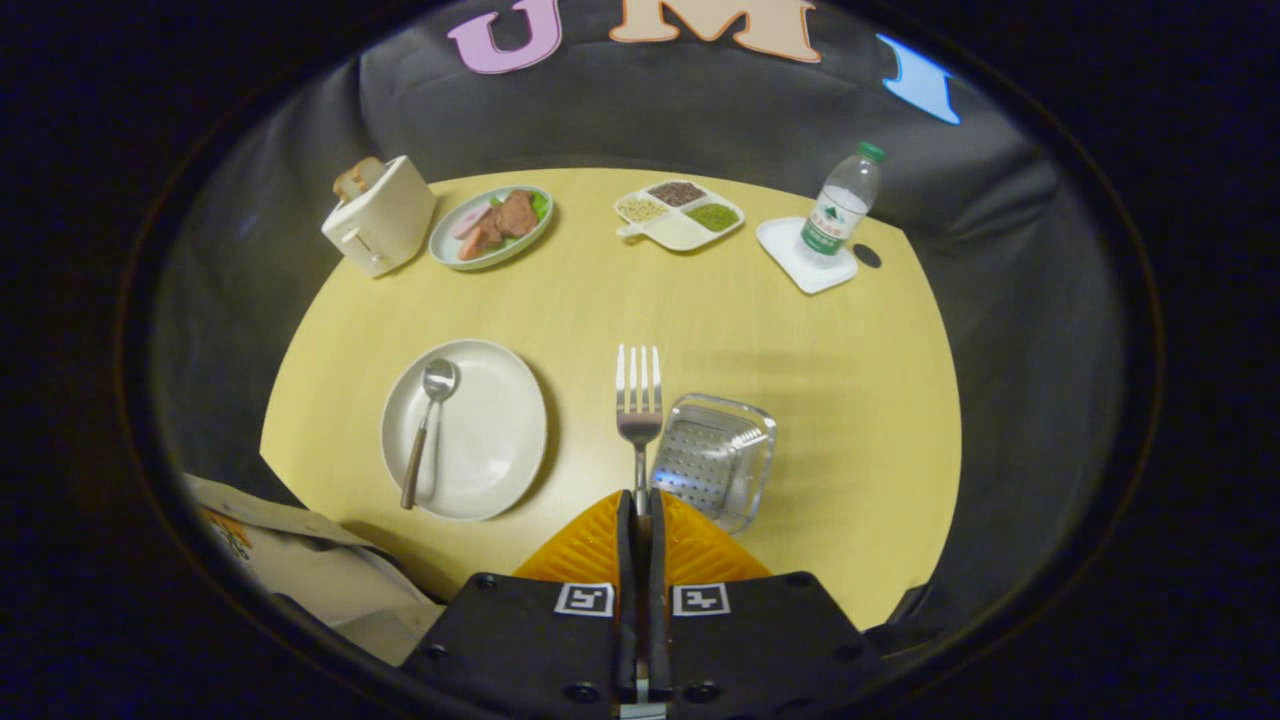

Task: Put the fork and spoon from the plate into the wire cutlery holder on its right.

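My gripper (639, 500) is shut on the handle of a metal fork (638, 400), whose tines point ahead, away from the fingers. The fork hangs above the yellow table, between the plate and the holder. The wire cutlery holder (716, 457) stands just right of the fork, close to the fingers. A pale round plate (490, 440) lies to the left. On it rests a spoon (428, 420) with a metal bowl and a brown handle.
At the table's far side stand a white toaster (380, 215) with bread, a plate of food (492, 226), a divided dish of grains (678, 213) and a water bottle (838, 208) on a white coaster. A paper bag (290, 560) lies at the near left corner.
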{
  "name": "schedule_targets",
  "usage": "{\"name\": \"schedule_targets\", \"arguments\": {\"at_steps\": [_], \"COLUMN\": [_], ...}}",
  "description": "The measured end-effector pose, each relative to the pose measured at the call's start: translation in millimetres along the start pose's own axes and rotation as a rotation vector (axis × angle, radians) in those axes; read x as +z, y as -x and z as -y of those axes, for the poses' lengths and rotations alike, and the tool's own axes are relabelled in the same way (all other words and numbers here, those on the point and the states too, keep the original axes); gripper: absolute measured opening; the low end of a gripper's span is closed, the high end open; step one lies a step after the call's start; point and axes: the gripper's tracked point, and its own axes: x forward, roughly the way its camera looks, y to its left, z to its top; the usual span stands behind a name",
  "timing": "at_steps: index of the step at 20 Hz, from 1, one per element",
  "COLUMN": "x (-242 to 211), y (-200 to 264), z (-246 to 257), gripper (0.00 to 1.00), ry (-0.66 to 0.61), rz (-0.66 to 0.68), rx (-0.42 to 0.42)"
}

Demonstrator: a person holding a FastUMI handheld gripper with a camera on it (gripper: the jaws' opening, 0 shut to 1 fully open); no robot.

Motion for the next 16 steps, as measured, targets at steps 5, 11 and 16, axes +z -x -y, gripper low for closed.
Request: {"name": "schedule_targets", "arguments": {"at_steps": [5,11,16], "x": [-21.0,-33.6,-29.1], "y": [-0.4,-11.4,-14.1], "z": [27.8,33.6,34.7], "gripper": [0.08,0.09,0.14], "ry": [0.028,0.016,-0.014], "rz": [-0.087,-0.158,-0.157], "rx": [-0.038,-0.044,-0.044]}}
